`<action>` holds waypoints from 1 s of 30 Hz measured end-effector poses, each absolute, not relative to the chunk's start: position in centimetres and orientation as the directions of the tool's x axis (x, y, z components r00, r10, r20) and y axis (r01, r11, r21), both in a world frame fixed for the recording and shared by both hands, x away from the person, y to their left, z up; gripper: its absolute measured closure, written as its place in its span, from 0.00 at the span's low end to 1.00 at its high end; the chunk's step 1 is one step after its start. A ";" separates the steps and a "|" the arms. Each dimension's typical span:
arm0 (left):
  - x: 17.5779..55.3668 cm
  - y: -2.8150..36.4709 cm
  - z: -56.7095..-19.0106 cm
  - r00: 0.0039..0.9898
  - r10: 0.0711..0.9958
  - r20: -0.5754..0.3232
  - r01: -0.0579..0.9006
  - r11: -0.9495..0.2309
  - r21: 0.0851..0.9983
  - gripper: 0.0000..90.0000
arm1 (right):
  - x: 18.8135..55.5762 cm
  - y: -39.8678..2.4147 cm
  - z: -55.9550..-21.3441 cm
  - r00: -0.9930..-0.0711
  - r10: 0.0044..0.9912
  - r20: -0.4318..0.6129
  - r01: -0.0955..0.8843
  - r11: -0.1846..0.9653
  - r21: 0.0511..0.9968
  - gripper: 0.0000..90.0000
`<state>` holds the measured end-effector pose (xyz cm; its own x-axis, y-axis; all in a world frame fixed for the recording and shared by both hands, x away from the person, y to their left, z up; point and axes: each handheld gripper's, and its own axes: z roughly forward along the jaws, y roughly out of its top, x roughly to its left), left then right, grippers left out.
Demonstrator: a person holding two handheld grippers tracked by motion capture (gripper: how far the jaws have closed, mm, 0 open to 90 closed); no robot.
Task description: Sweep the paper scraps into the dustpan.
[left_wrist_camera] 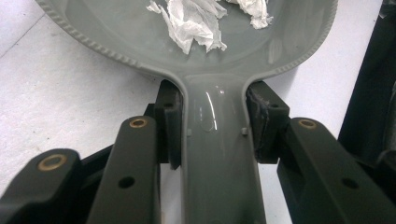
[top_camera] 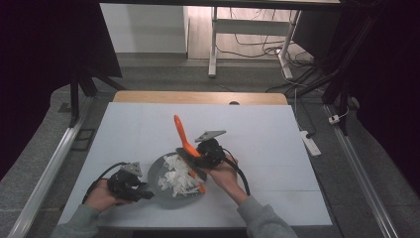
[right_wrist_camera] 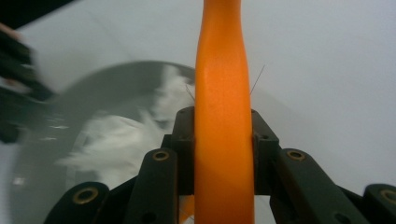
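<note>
Brush (right_wrist_camera: 223,116) head hidden behind right tongs (right_wrist_camera: 223,149), pan (right_wrist_camera: 42,154) blurred.

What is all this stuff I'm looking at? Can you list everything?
Dustpan: one, grey, near table edge, its handle clamped in the left claw.
Torn paper scraps: a heap, white, inside the dustpan.
Brush: one, orange handle, held over the dustpan by the right claw.
Table: one, white top, centre.
Power strip: one, white, floor right of the table.
Left claw: one, black, shut on the dustpan handle.
Right claw: one, black, shut on the brush handle.
</note>
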<state>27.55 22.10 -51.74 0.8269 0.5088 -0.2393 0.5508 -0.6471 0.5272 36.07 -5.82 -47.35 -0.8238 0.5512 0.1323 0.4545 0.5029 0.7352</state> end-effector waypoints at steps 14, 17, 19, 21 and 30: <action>27.5 22.1 -51.7 0.825 0.511 -0.240 0.553 -0.645 0.528 0.68 | 37.2 -10.6 -44.8 -0.758 0.645 0.101 0.464 0.423 0.779 0.78; 27.5 22.1 -51.7 0.826 0.511 -0.239 0.552 -0.644 0.529 0.68 | 37.9 -12.0 -45.1 -0.725 0.682 0.099 0.493 0.413 0.766 0.78; 27.5 22.1 -51.7 0.825 0.511 -0.240 0.553 -0.644 0.529 0.68 | 38.2 -12.8 -45.3 -0.710 0.698 0.098 0.507 0.409 0.759 0.78; 27.6 22.1 -51.8 0.825 0.511 -0.241 0.553 -0.643 0.530 0.68 | 38.5 -13.4 -45.4 -0.693 0.714 0.100 0.528 0.408 0.745 0.78; 27.5 22.0 -51.8 0.827 0.510 -0.239 0.551 -0.645 0.530 0.68 | 39.1 -13.9 -47.1 -0.672 0.731 0.120 0.587 0.427 0.688 0.78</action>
<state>27.53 22.03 -51.76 0.8266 0.5095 -0.2390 0.5507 -0.6450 0.5297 39.06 -13.92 -47.12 -0.6720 0.7308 0.1196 0.5870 0.4272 0.6877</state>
